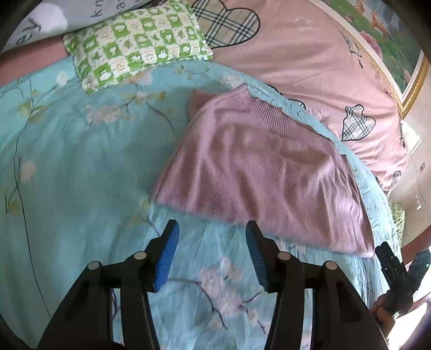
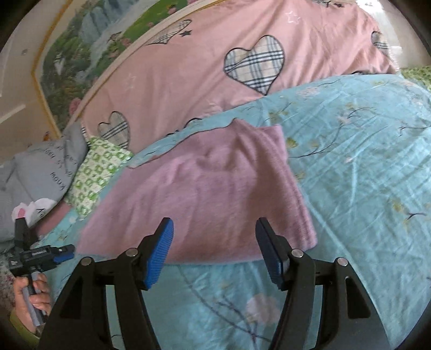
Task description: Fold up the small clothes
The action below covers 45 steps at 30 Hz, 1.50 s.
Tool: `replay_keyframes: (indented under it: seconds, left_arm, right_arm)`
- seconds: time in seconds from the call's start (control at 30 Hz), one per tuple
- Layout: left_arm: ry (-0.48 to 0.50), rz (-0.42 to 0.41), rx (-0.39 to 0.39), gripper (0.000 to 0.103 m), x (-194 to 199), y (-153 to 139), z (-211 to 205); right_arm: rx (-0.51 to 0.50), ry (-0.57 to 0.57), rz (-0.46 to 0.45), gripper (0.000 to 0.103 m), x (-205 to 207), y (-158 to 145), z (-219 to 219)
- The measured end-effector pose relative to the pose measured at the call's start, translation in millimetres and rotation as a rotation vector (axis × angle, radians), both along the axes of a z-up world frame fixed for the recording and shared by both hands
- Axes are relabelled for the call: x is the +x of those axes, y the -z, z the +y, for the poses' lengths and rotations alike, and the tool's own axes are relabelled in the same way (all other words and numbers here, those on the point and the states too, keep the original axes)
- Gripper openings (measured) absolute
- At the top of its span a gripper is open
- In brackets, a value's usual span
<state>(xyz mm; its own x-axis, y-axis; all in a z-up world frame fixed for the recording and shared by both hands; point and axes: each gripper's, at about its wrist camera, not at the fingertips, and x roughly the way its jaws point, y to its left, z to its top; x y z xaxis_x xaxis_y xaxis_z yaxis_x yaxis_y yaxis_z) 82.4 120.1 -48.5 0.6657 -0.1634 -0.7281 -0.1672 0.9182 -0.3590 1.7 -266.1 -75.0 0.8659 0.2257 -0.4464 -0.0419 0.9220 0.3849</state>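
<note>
Pink sweater [image 1: 258, 172] lies folded on the blue bed cover [image 1: 80, 161]. Left gripper [image 1: 212, 253] & right gripper [image 2: 214, 250] both released, fingers wide, near its edge.

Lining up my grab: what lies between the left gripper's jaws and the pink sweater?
Only bare blue floral quilt, seen in the left wrist view; the open left gripper sits just short of the pink sweater.

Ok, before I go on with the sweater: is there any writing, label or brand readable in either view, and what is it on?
"ey": large dark letters on the grey printed pillow, left wrist view; the rest is cut off.
"kn" and "a": smaller partial letters on the same pillow; words incomplete.
Rows of small dark letters on that pillow in the right wrist view: too blurred and tilted to read.
Pink sweater: no label or print visible.
</note>
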Motion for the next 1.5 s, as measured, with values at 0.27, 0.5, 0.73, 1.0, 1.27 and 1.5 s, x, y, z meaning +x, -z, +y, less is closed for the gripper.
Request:
replay_keyframes:
  seconds: [0.27, 0.5, 0.73, 1.0, 1.27, 1.5]
  left_arm:
    - [-0.033, 0.031, -0.177, 0.063, 3.7, 20.8, 6.6]
    - [-0.140, 0.018, -0.293, 0.072, 40.3, 27.5, 20.0]
    - [-0.240, -0.021, -0.267, 0.066, 73.8, 28.2, 17.7]
    - [-0.077, -0.094, -0.084, 0.008, 89.0, -8.5, -34.6]
    - [0.260, -0.212, -0.010, 0.007, 93.8, -55.6, -158.6]
    - [0.396, -0.074, 0.021, 0.007, 102.7, 4.6, -226.4]
  right_arm:
    - [0.020, -0.139, 0.017, 0.068, 2.2, 7.8, 19.5]
    - [0.004, -0.169, 0.028, 0.070, 4.9, 12.0, 28.2]
    - [0.064, -0.172, 0.012, 0.070, 4.1, 13.1, 19.5]
    - [0.187, -0.178, 0.014, 0.070, 7.4, 8.6, 3.0]
    - [0.398, -0.127, 0.019, 0.070, 23.7, -0.3, -40.6]
    - [0.381, -0.115, 0.035, 0.070, 55.0, -28.1, -64.3]
